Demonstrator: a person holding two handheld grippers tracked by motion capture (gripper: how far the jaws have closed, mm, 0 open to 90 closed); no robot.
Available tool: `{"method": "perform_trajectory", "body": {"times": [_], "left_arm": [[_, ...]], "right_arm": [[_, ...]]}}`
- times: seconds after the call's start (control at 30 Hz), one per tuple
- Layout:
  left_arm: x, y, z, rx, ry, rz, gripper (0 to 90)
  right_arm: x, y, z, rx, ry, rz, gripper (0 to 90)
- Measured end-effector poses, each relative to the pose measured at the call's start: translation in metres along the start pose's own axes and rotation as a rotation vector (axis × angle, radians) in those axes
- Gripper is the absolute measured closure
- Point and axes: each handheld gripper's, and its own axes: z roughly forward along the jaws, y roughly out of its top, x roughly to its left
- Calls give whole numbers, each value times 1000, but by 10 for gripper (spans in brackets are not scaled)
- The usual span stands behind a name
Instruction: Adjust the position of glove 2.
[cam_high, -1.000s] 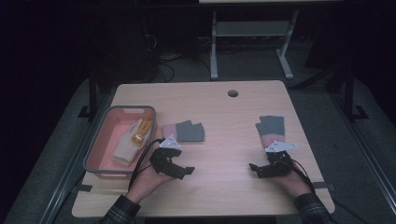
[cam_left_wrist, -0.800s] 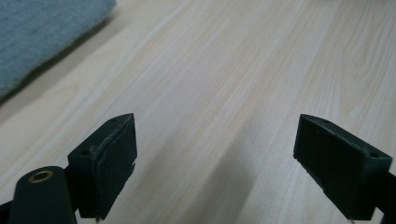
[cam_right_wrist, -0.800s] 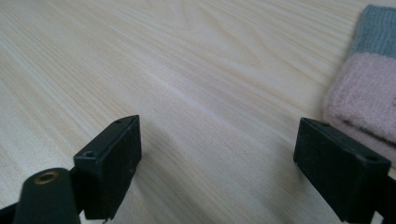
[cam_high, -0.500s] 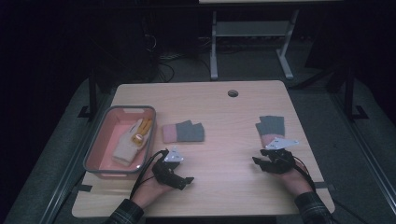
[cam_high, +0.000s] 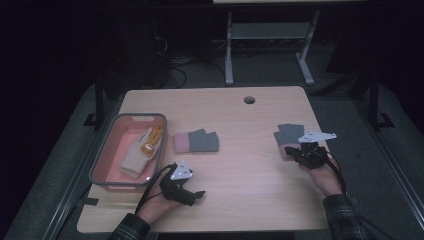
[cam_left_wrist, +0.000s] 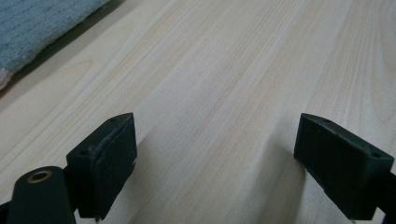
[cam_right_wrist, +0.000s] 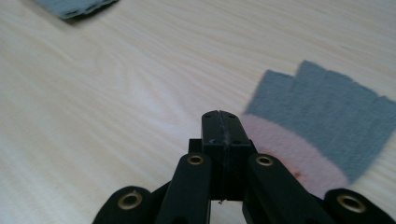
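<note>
A grey glove with a pink cuff (cam_high: 196, 142) lies flat mid-table, and its edge shows at the top left of the left gripper view (cam_left_wrist: 42, 23). A second, matching glove (cam_high: 287, 134) lies at the right. My left gripper (cam_high: 196, 196) hovers near the front edge, below the middle glove. Its jaws stand wide open over bare wood (cam_left_wrist: 215, 158). My right gripper (cam_high: 294, 151) sits at the near end of the right glove. Its jaws are shut (cam_right_wrist: 220, 122) with nothing between them, just left of that glove's pink cuff (cam_right_wrist: 299, 149).
A pink basin (cam_high: 102, 162) stands at the table's left and holds a beige glove (cam_high: 136, 159) with a yellow-orange item beside it. A round cable hole (cam_high: 249, 100) sits near the far edge. Dark floor and a metal stand lie beyond.
My left gripper has drawn back from the middle glove toward the front edge. My right gripper has moved forward, up to the right glove.
</note>
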Motion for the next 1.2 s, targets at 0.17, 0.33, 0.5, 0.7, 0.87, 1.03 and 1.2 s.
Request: {"method": "perform_trajectory", "body": {"times": [0.17,0.33,0.5,0.7,0.87,1.03,1.2], "left_arm": [[1,0,0,-4,-7,6,124],[2,0,0,1,-18,19,124],[2,0,0,1,-18,18,124],[2,0,0,2,-18,18,123],[2,0,0,0,-18,14,124],[3,0,0,4,-18,23,124],[2,0,0,3,-20,23,123]], "right_arm": [[-17,1,7,33,-33,21,900],[-31,-2,14,64,-54,43,900],[-38,-6,12,68,-72,57,900],[-38,-10,23,120,-69,51,900],[-34,-11,21,128,-48,47,900],[-25,-13,17,139,-23,15,900],[-15,-15,13,146,-2,9,900]]}}
